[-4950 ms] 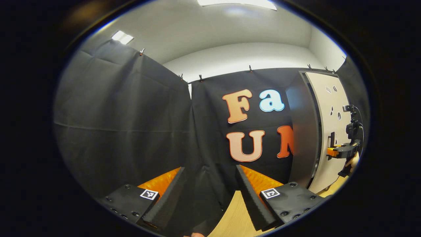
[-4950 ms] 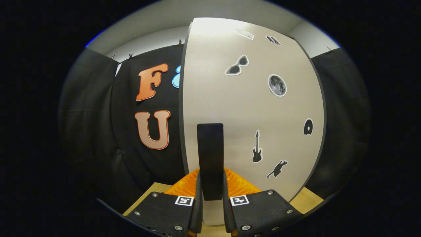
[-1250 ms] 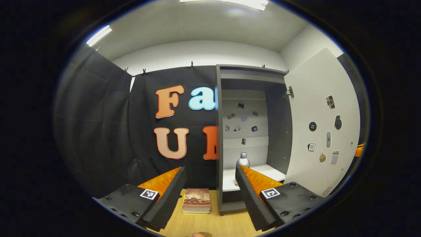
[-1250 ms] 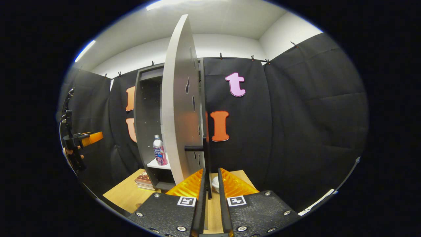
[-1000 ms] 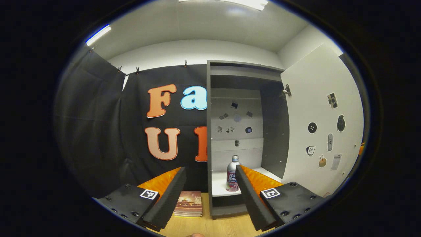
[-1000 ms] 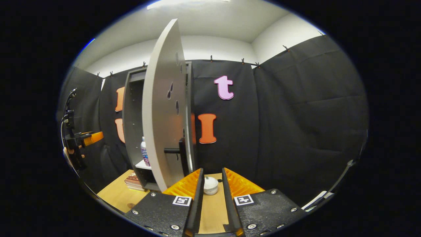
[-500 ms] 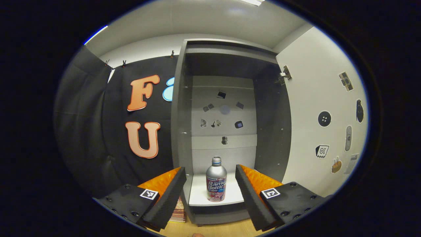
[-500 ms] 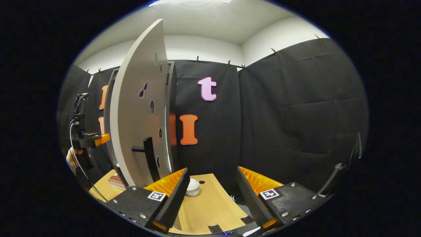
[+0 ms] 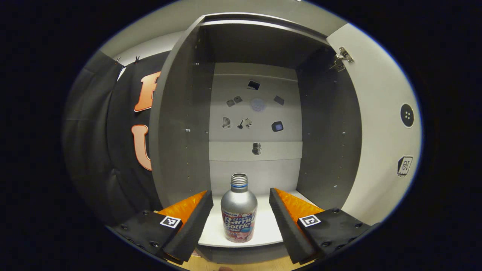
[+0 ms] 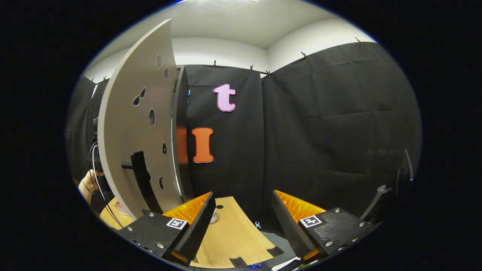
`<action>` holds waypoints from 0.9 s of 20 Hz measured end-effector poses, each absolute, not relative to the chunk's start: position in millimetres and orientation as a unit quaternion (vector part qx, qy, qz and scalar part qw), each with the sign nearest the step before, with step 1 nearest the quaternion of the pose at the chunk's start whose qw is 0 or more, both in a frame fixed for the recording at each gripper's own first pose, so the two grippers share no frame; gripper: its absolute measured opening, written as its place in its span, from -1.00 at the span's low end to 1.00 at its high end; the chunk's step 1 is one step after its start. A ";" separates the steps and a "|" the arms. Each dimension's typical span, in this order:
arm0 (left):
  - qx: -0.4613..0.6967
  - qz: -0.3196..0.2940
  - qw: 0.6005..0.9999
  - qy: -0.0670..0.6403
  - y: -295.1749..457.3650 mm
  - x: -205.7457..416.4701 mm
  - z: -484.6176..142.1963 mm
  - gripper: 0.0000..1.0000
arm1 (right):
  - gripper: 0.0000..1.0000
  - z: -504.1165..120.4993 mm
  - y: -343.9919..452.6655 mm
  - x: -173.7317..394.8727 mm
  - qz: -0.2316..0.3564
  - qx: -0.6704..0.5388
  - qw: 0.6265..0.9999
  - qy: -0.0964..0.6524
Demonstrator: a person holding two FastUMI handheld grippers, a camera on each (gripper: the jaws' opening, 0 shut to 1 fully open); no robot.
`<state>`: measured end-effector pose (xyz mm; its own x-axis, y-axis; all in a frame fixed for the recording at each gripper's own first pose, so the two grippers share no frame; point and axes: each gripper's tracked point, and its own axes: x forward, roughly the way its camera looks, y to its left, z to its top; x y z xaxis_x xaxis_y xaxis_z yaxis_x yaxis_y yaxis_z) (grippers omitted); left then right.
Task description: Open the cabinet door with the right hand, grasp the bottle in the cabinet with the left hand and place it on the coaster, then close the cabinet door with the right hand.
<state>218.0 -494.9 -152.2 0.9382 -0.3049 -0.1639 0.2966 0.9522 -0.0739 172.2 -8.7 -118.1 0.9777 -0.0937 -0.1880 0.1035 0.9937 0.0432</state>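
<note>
The grey cabinet (image 9: 180, 131) stands open, its door (image 9: 380, 124) swung out to the right. A silver bottle (image 9: 239, 216) with a pink and blue label stands upright on the white lower shelf (image 9: 269, 231). My left gripper (image 9: 240, 192) is open and level with the bottle, one finger on each side, neither touching it. In the right gripper view the door's outer face (image 10: 139, 124) with its black handle (image 10: 140, 177) is at the left. My right gripper (image 10: 244, 195) is open over the table, to the right of the handle and apart from it.
A small white round object (image 10: 214, 217) sits on the wooden table (image 10: 229, 233), partly hidden behind my right gripper's left finger. A person's hand (image 10: 88, 182) and some books (image 10: 119, 206) show past the door's edge. Stickers dot the cabinet's back panel (image 9: 256, 113).
My left gripper has moved in towards the cabinet until the bottle stands between its fingers. My right gripper, earlier shut on the handle, has opened, let go and swung off to the right.
</note>
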 end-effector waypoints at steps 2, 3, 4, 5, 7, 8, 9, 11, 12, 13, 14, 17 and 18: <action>-0.023 -0.154 0.983 0.092 -500.6 231.6 -162.6 0.92 | 0.86 -122.4 -16.4 174.9 -0.057 0.024 0.993 0.097; -0.023 -0.156 0.983 0.096 -503.5 236.1 -167.4 0.96 | 0.86 -125.0 -19.2 175.4 -0.060 0.024 0.993 0.099; -0.026 -0.157 0.982 0.099 -507.6 239.6 -172.0 0.96 | 0.86 -128.5 -22.0 175.9 -0.063 0.024 0.992 0.102; -0.029 -0.157 0.982 0.101 -510.5 242.1 -175.1 0.92 | 0.86 -131.1 -24.6 177.2 -0.064 0.025 0.992 0.104; -0.032 -0.155 0.982 0.106 -511.5 245.3 -181.2 0.96 | 0.86 -135.2 -26.9 178.8 -0.066 0.028 0.992 0.108; -0.035 -0.154 0.981 0.108 -512.4 247.6 -183.8 0.92 | 0.86 -136.2 -27.9 178.3 -0.066 0.029 0.991 0.109; -0.036 -0.155 0.981 0.111 -514.0 249.2 -187.0 0.96 | 0.86 -136.3 -27.5 178.9 -0.066 0.030 0.991 0.110; -0.034 -0.149 0.981 0.116 -512.3 253.1 -192.6 0.92 | 0.86 -138.0 -27.4 178.7 -0.066 0.029 0.991 0.113; -0.032 -0.146 0.981 0.120 -511.0 254.7 -196.0 0.96 | 0.86 -138.2 -27.4 178.3 -0.065 0.030 0.991 0.113; -0.030 -0.144 0.981 0.124 -509.3 257.2 -199.4 0.92 | 0.86 -139.2 -27.4 179.0 -0.065 0.030 0.991 0.114; -0.028 -0.145 0.981 0.129 -508.0 257.4 -202.4 0.96 | 0.86 -139.9 -27.3 178.9 -0.065 0.030 0.991 0.114; -0.022 -0.144 0.980 0.135 -503.4 256.4 -203.6 0.72 | 0.86 -142.2 -26.6 178.7 -0.067 0.031 0.990 0.116; -0.026 -0.146 0.980 0.136 -504.3 254.7 -201.4 0.70 | 0.86 -142.1 -26.7 178.9 -0.067 0.032 0.991 0.116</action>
